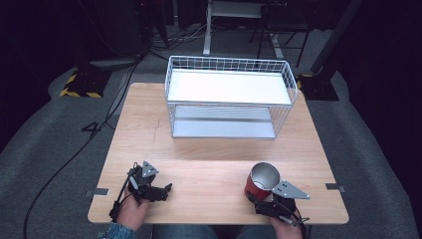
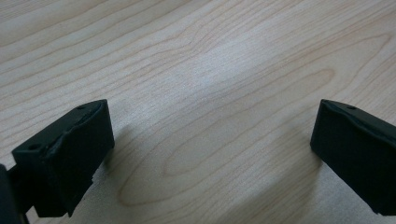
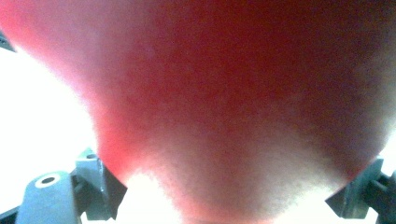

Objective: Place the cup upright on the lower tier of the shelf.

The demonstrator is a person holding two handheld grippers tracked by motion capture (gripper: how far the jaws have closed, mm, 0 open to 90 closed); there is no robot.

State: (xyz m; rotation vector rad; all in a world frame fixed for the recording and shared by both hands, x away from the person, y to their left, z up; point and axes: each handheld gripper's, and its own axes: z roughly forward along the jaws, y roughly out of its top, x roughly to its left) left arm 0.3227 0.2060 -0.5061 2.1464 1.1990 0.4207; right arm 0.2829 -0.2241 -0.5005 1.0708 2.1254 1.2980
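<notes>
Closed on the red cup (image 1: 260, 182), right gripper (image 1: 260, 198), jaws pinching its wall low on the near side; cup upright on the wooden table (image 1: 209, 169), open mouth up, silvery inside. Through the right gripper view, red cup (image 3: 219, 102) pressed up close, blurred, jaw mounts just visible at either lower corner. Left gripper (image 1: 161, 191) resting low on the table, well off to the left of the cup, jaws spread wide. Bare wood grain between the two black pads (image 2: 70, 158) in the left gripper view, nothing held. White wire rack (image 1: 230, 97) straight ahead of both grippers, at the far side of the table, well apart from the cup; two levels, a white top shelf and a lower one beneath, both bare as far as can be seen. Step in hand, by the look of it: grasp just taken, cup not yet lifted. Next move, probably: raise the cup clear of the table, carry it forward to the rack, keep it upright. Care called for: grip set on one side of the wall only, so a tilt or slip likely under a quick lift; enough height needed to clear the wire rim for the top shelf, or a low, level entry for the lower one.
</notes>
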